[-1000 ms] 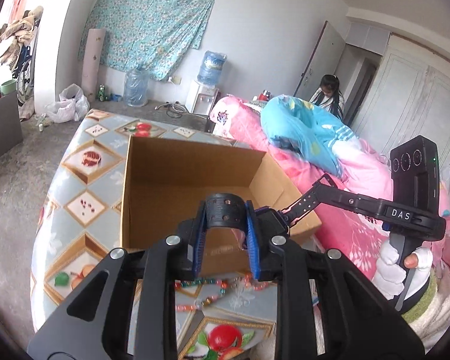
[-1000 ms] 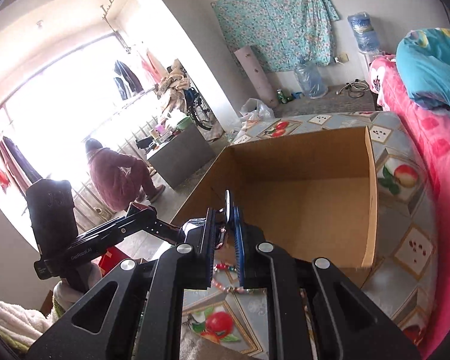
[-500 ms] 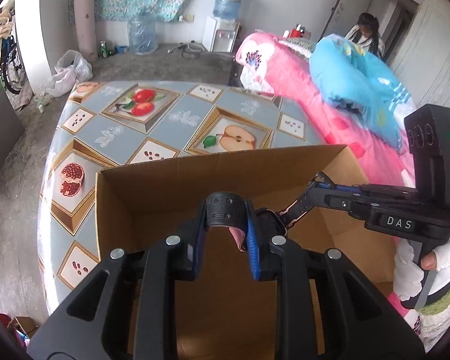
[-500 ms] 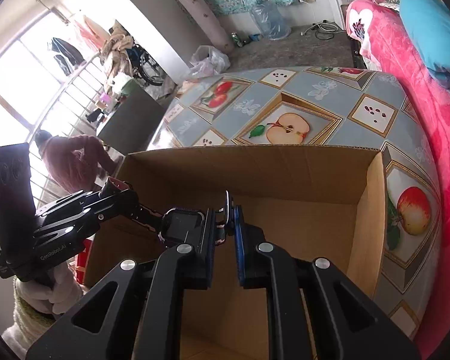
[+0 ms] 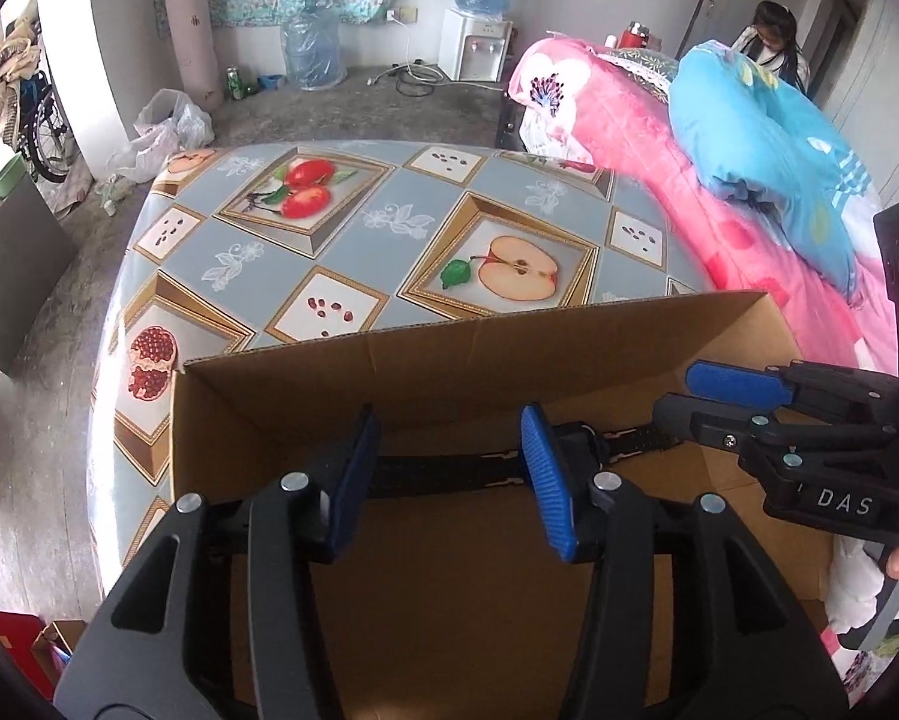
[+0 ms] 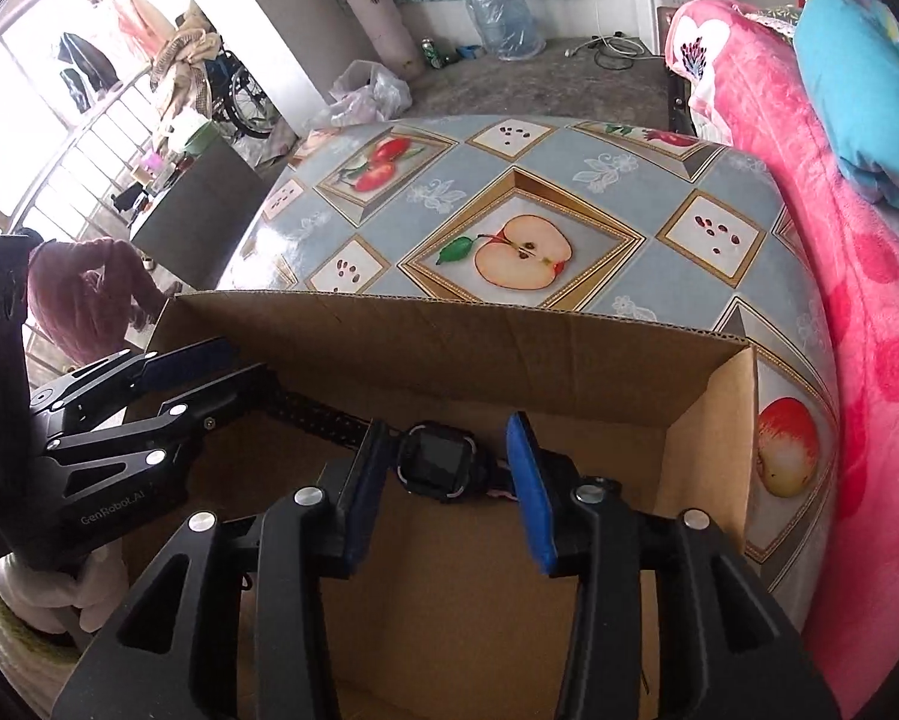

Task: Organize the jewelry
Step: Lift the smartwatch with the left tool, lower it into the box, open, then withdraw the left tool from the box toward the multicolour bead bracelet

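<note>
**Both claws spread over the open box, watch lying inside**

Now both claws hang above an open cardboard box (image 5: 389, 372) that sits on a tabletop (image 5: 389, 222) covered with a fruit-patterned cloth. The left claw (image 5: 449, 480) is spread wide, its blue pads (image 5: 545, 480) well apart and holding nothing. Between and beyond them a black strap runs across the inside of the box; it seems to be the band of the watch, though from this angle the face is hidden behind the right-hand pad.

The right claw (image 6: 452, 474) is likewise spread, with nothing pinched. In its view a black watch (image 6: 440, 459) with a dark square face lies in the box between the two blue pads (image 6: 527, 480), close to the left one; whether it touches either pad cannot be told. Its band stretches off to the left toward the other claw (image 6: 197, 372), which shows at the left edge of this view, also open, over the near left corner of the box.

In the left view the right claw (image 5: 725, 396) enters from the right side, over the box's right part.

A bed (image 5: 659, 138) with a pink blanket and a blue pillow stands just beside the tabletop.
</note>
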`<action>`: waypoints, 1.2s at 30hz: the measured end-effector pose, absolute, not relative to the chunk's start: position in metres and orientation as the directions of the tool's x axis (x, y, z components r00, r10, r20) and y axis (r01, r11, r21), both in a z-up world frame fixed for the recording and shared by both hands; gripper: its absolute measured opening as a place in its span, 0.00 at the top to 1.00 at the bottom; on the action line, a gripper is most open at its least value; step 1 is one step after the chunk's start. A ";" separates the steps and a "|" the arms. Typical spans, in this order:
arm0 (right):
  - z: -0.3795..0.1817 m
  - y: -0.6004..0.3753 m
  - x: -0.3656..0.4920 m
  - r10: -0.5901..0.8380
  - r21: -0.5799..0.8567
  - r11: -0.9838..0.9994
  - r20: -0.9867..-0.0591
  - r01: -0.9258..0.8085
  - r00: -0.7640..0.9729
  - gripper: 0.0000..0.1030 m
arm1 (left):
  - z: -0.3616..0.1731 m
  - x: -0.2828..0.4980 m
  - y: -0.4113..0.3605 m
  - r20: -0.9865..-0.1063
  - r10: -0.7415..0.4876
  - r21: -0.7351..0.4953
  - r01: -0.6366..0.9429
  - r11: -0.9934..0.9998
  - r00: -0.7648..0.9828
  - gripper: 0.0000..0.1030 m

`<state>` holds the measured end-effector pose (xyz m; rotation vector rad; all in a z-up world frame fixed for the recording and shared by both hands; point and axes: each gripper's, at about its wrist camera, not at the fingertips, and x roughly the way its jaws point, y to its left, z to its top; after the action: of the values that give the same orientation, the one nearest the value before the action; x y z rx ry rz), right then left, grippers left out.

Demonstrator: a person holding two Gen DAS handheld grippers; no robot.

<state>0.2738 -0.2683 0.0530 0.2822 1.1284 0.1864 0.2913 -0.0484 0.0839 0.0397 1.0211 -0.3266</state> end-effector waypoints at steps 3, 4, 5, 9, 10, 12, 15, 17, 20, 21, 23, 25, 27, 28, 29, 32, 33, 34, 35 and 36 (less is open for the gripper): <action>0.066 -0.267 0.262 0.285 0.310 0.951 -0.842 -0.022 0.458 0.60 | 0.098 0.277 -0.042 -0.815 -0.264 -0.121 0.294 0.948 0.516 0.54; 0.073 -0.267 0.255 0.278 0.300 0.953 -0.833 -0.030 0.478 0.59 | 0.105 0.270 -0.039 -0.802 -0.271 -0.121 0.300 0.946 0.533 0.53; 0.081 -0.267 0.247 0.273 0.293 0.955 -0.821 -0.039 0.502 0.58 | 0.112 0.261 -0.035 -0.787 -0.279 -0.122 0.305 0.945 0.550 0.52; 0.120 -0.268 0.202 0.274 0.281 0.956 -0.749 -0.085 0.603 0.54 | 0.143 0.214 -0.014 -0.710 -0.323 -0.130 0.335 0.933 0.625 0.45; 0.130 -0.267 0.185 0.275 0.270 0.957 -0.723 -0.107 0.633 0.50 | 0.150 0.200 -0.008 -0.691 -0.332 -0.131 0.341 0.931 0.642 0.42; 0.149 -0.267 0.146 0.255 0.223 0.965 -0.666 -0.139 0.701 0.43 | 0.160 0.167 0.005 -0.654 -0.347 -0.135 0.347 0.928 0.673 0.38; 0.158 -0.263 0.082 0.220 0.137 0.975 -0.586 -0.173 0.780 0.31 | 0.162 0.118 0.022 -0.611 -0.324 -0.109 0.329 0.938 0.722 0.30; 0.144 -0.261 0.045 0.181 0.096 0.983 -0.569 -0.155 0.802 0.26 | 0.152 0.088 0.028 -0.609 -0.282 -0.075 0.300 0.951 0.741 0.27; 0.097 -0.254 0.008 0.127 0.071 0.992 -0.626 -0.106 0.770 0.25 | 0.120 0.058 0.032 -0.636 -0.227 -0.052 0.253 0.966 0.737 0.24; 0.079 -0.251 0.002 0.110 0.067 0.994 -0.658 -0.088 0.745 0.25 | 0.106 0.053 0.032 -0.657 -0.219 -0.062 0.238 0.969 0.721 0.24; 0.042 -0.247 -0.004 0.064 0.047 0.998 -0.716 -0.044 0.695 0.25 | 0.076 0.050 0.029 -0.703 -0.227 -0.096 0.226 0.969 0.674 0.24; 0.015 -0.245 -0.005 0.035 0.046 0.999 -0.743 -0.001 0.668 0.25 | 0.048 0.054 0.020 -0.749 -0.196 -0.088 0.198 0.976 0.633 0.24; -0.003 -0.246 -0.005 0.023 0.067 0.997 -0.748 0.040 0.664 0.25 | 0.025 0.058 0.012 -0.770 -0.166 -0.061 0.188 0.980 0.616 0.24; -0.009 -0.246 -0.004 0.020 0.072 0.996 -0.747 0.051 0.665 0.25 | 0.017 0.061 0.007 -0.778 -0.141 -0.036 0.181 0.983 0.613 0.24; -0.015 -0.246 -0.003 0.009 0.066 0.996 -0.747 0.061 0.665 0.25 | 0.010 0.062 0.004 -0.782 -0.133 -0.025 0.182 0.983 0.610 0.24; -0.026 -0.243 -0.001 -0.024 0.028 0.997 -0.742 0.066 0.670 0.25 | -0.007 0.070 -0.006 -0.794 -0.079 0.035 0.175 0.984 0.603 0.24; -0.027 -0.242 -0.002 -0.034 0.013 0.998 -0.736 0.064 0.676 0.25 | -0.011 0.072 -0.008 -0.799 -0.069 0.045 0.173 0.984 0.598 0.24; -0.028 -0.241 -0.003 -0.039 0.001 0.998 -0.732 0.059 0.681 0.24 | -0.015 0.073 -0.009 -0.805 -0.064 0.046 0.169 0.985 0.590 0.24; -0.028 -0.240 -0.004 -0.041 -0.005 0.998 -0.727 0.055 0.685 0.19 | -0.019 0.073 -0.008 -0.811 -0.061 0.044 0.164 0.986 0.582 0.24; -0.030 -0.240 -0.006 -0.043 -0.007 0.998 -0.723 0.056 0.690 0.16 | -0.019 0.070 -0.008 -0.806 -0.071 0.029 0.159 0.987 0.587 0.24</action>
<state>-0.0057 -0.2395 -0.0296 0.0158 0.8079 -0.0554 0.0702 -0.0077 -0.0191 0.1017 0.9338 -0.1340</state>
